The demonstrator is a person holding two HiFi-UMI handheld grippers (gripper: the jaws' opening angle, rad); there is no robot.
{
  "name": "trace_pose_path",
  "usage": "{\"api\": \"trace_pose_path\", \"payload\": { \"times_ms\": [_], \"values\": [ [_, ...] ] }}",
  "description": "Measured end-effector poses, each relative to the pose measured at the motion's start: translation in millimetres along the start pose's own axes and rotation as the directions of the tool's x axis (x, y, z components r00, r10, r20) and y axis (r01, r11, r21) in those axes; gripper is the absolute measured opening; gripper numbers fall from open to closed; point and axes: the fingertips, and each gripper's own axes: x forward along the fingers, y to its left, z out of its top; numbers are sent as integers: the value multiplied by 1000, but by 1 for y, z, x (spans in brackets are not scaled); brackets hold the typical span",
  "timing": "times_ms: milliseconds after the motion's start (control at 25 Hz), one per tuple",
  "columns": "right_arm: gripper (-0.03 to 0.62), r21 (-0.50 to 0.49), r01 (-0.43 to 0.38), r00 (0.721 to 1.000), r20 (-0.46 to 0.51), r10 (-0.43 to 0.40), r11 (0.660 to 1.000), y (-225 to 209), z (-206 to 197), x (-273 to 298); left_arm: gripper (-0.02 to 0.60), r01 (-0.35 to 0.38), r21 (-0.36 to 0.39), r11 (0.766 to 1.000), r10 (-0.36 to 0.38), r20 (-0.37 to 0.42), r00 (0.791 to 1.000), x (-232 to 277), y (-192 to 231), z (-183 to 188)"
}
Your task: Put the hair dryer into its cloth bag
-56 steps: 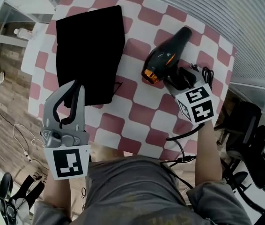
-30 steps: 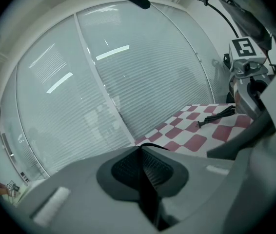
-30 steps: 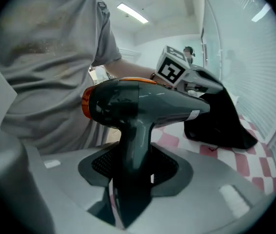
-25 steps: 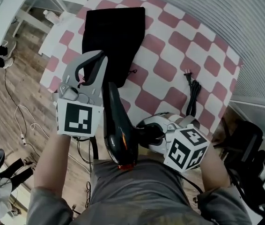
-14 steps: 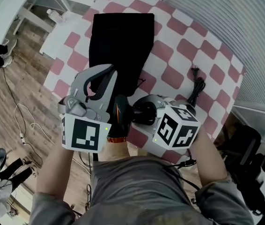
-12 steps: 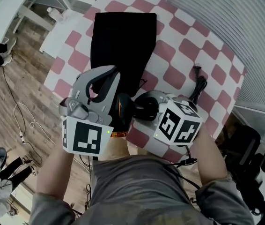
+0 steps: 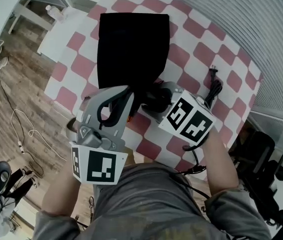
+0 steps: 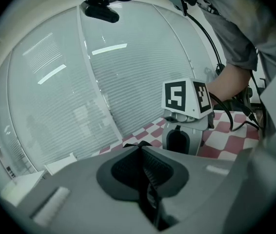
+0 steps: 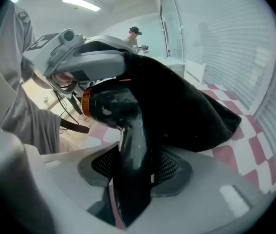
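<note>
— Nearest first?
— Left gripper at 7 o'clock in the head view, shut tight on the near hem of the cloth bag and holding that edge up off the checked tablecloth.
— And beside it?
— Right gripper at 5 o'clock, about half open and clamped round the handle of the hair dryer.
— Changed how?
— Two seconds back, lying out at 2 o'clock, well apart from the bag. Since then lifted, swung across and brought right to the bag's mouth, just beside the left gripper.
— Inside yet?
— Probably only begun: seems tucked under the raised cloth at one end, with the orange-ringed end still out toward 6 o'clock. Hard to judge the depth under black fabric.
— Farther off?
— Rest of the bag flat toward 12 o'clock. Cord bundled at 2 o'clock, still to follow.
— So?
— Carrying done. Next, likely a push toward 12 o'clock with the mouth kept open.
</note>
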Motion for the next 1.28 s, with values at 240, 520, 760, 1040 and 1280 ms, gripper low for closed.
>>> {"api": "trace_pose_path", "payload": {
  "times_ms": [240, 520, 760, 1040, 1280],
  "values": [
    [212, 165, 143, 990, -29, -140, 976, -24, -8, 0, 18, 25, -27, 999, -25, 0, 1000, 3, -7, -2],
    [213, 261, 252, 968, -57, -246, 932, -46, -15, 15, 20, 34, -84, 996, -34, 11, 999, 19, -25, -10],
    [213, 249, 262, 965, -62, -255, 932, -48, -16, 16, 192, -182, -121, 976, 176, -53, 983, -9, 2, -62],
    [213, 239, 270, 963, -61, -263, 933, -50, -21, 19, 5, -206, -150, 967, 185, -141, 973, 1, -1, -112],
    [220, 247, 252, 968, -54, -247, 936, -48, -28, 28, 5, -183, -159, 970, 162, -138, 977, 2, -6, -112]
  ]
}}
